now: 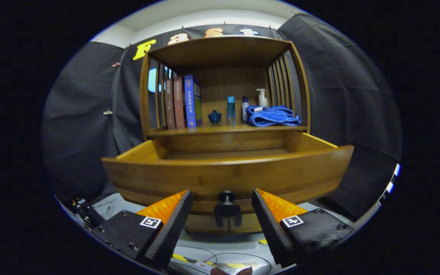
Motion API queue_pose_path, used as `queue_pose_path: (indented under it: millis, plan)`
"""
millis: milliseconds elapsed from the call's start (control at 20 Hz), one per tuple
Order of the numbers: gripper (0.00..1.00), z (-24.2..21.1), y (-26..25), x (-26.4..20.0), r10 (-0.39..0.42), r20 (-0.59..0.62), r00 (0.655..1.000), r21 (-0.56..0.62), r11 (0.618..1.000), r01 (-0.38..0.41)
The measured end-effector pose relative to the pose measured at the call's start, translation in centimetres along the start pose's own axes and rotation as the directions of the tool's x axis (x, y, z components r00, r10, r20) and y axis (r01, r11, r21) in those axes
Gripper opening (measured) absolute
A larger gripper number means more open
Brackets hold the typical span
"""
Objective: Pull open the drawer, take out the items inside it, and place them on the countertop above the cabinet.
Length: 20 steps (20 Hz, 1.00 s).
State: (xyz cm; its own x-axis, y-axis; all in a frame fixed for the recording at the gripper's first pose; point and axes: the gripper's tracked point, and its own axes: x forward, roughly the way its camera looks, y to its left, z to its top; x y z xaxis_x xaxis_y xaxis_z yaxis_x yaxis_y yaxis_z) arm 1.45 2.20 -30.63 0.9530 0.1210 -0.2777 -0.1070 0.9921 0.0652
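From where I sit, the drawer (227,168) is already pulled well out of the cabinet (224,57), so I judge the first step done. Its dark knob (226,197) sits just ahead of my fingers (222,214), in the gap between them, and neither finger touches it: the fingers are spread apart and released, grasping nothing. What I can see of the drawer's floor, behind its front panel, looks bare, but that tall front panel hides the near part, so I cannot tell whether items are left inside. On the countertop above the drawer I see a row of books (181,101) toward the left side, a small blue lidded pot (214,116) beside them, a slim blue bottle (231,109), a smaller bottle (245,107), a pump bottle (261,97) further back, and a folded blue cloth (273,115) at the right side. Which of these came from the drawer I cannot say. My judgement is that the opening is finished and the unloading is either well along or complete; I would want to rise above the drawer's front panel to check its near floor before calling it done.
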Motion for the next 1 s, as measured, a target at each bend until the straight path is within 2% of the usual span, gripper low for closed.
queue_pose_path:
  millis: [150,300,500,650,850,950,1000]
  plan:
    - [0.99,4.3,-0.6,-0.3,0.006,0.042,0.999,-0.067,0.998,-0.004]
    - [0.99,7.4,-0.3,0.4,0.031,0.022,0.999,-0.114,0.993,-0.028]
    - [0.99,9.5,1.2,3.1,0.099,-0.112,0.989,-0.032,0.994,-0.103]
    - [0.99,9.9,1.7,6.4,0.113,-0.236,0.965,-0.001,0.993,-0.116]
    - [1.0,7.9,1.8,10.9,0.088,-0.453,0.887,0.01,0.996,-0.094]
    - [1.0,5.9,2.1,13.0,0.096,-0.566,0.819,0.011,0.994,-0.108]
    - [1.0,4.4,1.9,13.7,0.083,-0.634,0.769,0.003,0.995,-0.104]
